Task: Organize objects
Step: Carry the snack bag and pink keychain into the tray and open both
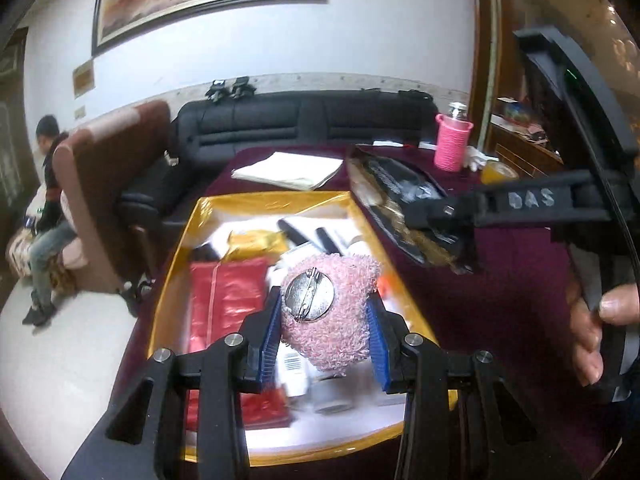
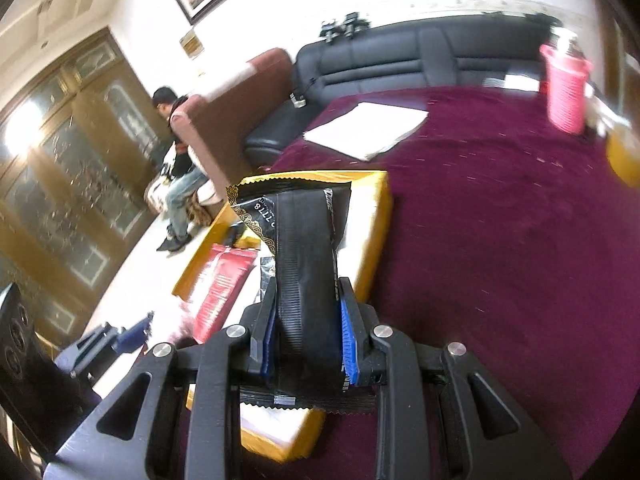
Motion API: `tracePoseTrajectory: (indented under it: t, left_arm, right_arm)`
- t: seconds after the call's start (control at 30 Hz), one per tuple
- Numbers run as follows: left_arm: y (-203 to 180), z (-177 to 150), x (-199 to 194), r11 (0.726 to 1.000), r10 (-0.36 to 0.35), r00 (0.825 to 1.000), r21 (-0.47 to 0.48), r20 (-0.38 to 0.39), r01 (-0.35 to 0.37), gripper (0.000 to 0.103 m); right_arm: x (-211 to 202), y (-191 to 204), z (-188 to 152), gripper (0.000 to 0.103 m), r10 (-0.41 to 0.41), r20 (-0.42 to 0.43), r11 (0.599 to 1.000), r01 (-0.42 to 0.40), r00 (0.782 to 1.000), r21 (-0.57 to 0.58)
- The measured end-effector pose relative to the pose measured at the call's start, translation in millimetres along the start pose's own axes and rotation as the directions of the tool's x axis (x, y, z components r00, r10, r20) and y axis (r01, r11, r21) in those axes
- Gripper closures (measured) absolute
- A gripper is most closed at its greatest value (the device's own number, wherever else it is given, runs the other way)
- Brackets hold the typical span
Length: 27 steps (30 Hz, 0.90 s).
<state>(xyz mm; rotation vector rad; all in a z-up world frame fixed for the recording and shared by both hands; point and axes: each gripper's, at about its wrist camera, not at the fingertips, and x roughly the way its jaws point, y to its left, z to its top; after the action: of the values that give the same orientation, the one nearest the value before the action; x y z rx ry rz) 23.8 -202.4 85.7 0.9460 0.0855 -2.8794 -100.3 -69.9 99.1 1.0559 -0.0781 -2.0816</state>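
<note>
Judging from both wrist views, we place the work in its carrying stage: each gripper holds one item above or beside the gold box [image 1: 180,240], and neither item has yet been set down.

The left gripper [image 1: 325,330] has its fingers [image 1: 270,332] clamped on a pink fuzzy brooch [image 1: 336,312], pin backing turned toward the camera, held over the box's interior. The right gripper [image 2: 308,320] has its fingers [image 2: 349,336] clamped on a black foil packet [image 2: 304,248], which hangs over the near right-hand wall of the gold box in the right wrist view (its far end reaches above the box's contents).

Next, in our judgement, each item needs a free spot in the box, a lowering and a release; the box is already crowded, so placing should avoid the items lying there.

Count, as far as visible:
- One gold box on the maroon worktop [image 2: 500,240].
- One pink fuzzy brooch; one black foil packet.
- One red packet [image 1: 228,292] and one gold packet [image 1: 256,242] in the box; the smaller items there are too blurred to count.
- One pink-sleeved bottle [image 1: 454,142] and one stack of white paper [image 1: 288,170], well apart from the box.
</note>
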Motion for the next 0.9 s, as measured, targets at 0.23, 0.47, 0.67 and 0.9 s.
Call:
tracePoseTrajectory:
  t: [0.23,0.47,0.67,0.9]
  left_arm:
    - [21,-9,19,0.999,-0.008,0.999,-0.046,-0.037,0.006,0.069]
    - [23,-15,29,0.998,-0.016,0.998,-0.06,-0.055,0.013,0.069]
    - [23,-17,34,0.998,-0.001,0.998,-0.061,-0.068,-0.003,0.069]
    - [22,-19,34,0.998,0.022,0.997,-0.058,-0.071,-0.026,0.068]
  right_arm:
    - [61,25,19,0.08,-0.045,-0.082,0.998,0.042,0.996,-0.045]
    - [98,22,24,0.08,-0.114,-0.12,0.992,0.107,0.986,-0.063]
    - [111,21,27,0.08,-0.158,-0.116,0.986,0.151,0.981,-0.071]
    - [116,25,29,0.076,-0.203,-0.088,0.976,0.195,0.975,-0.092]
